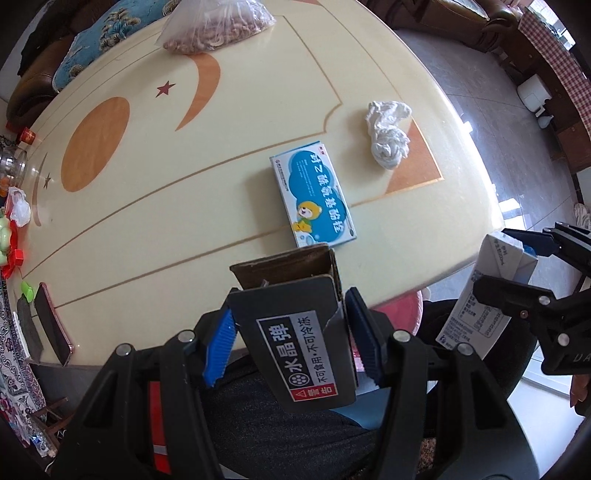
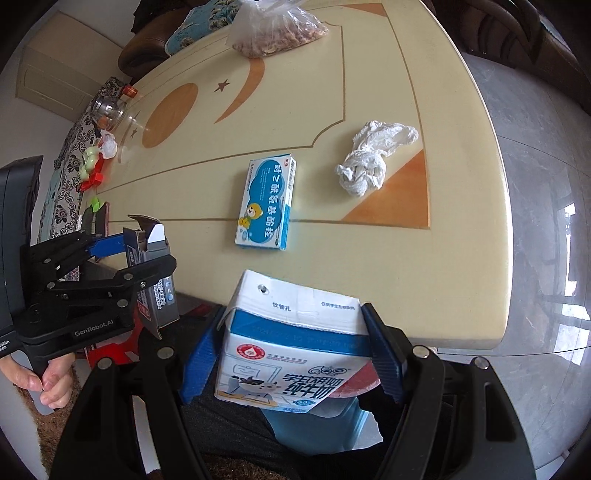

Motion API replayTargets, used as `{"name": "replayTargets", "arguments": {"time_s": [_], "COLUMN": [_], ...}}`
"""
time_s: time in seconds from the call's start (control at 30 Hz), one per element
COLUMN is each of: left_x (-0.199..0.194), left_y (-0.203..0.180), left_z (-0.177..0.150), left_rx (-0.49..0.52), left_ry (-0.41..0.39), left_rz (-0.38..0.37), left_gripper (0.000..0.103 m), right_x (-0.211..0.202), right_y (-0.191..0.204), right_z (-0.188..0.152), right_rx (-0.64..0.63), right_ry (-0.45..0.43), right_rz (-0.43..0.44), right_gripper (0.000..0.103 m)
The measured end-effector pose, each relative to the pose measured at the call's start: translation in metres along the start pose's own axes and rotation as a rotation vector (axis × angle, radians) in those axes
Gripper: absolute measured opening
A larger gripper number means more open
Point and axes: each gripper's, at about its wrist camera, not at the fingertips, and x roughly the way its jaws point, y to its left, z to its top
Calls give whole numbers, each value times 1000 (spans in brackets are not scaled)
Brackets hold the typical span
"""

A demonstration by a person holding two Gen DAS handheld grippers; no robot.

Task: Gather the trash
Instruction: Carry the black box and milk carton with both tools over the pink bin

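Both tools are loaded. Left gripper (image 1: pixel 291 332) has its blue ribbed fingers (image 1: pixel 218 350) clamped on the sides of a dark grey cardboard box with an open, torn top flap and a red-and-white warning label (image 1: pixel 295 332), held off the near edge of the cream-coloured oval table with orange inlays (image 1: pixel 147 229). Right gripper (image 2: pixel 295 354) is clenched on a white-and-blue milk carton printed with a cartoon cow (image 2: pixel 291 350) — also held at the near edge of the table, to the right of the grey box; from the left wrist view the carton shows at the far right, pinched between that gripper's fingers.

On the tabletop lies a flat blue-and-white medicine box with a cartoon bear (image 1: pixel 314 199), just beyond the grey box. A crumpled white tissue (image 1: pixel 388 136) rests near the table's right edge, apart from the medicine box. At the far end sits a clear plastic bag of brownish nuts (image 1: pixel 214 26). Along the left edge lies a pink-rimmed phone (image 1: pixel 53 323) — beside small red and green items.
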Motion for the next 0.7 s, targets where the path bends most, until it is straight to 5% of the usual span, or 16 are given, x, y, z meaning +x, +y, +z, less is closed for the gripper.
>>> {"name": "replayTargets", "arguments": {"time_s": [0.7], "left_x": [44], "left_y": [-61], "left_z": [-83], "left_rx": [148], "left_ry": [-13], "left_rz": [-26], "left_gripper": [57], "right_x": [42], "right_y": [-13], "right_z": [-71], "right_rx": [-40], "right_ry": [23], "right_rz": [-32], "right_gripper": [71]}}
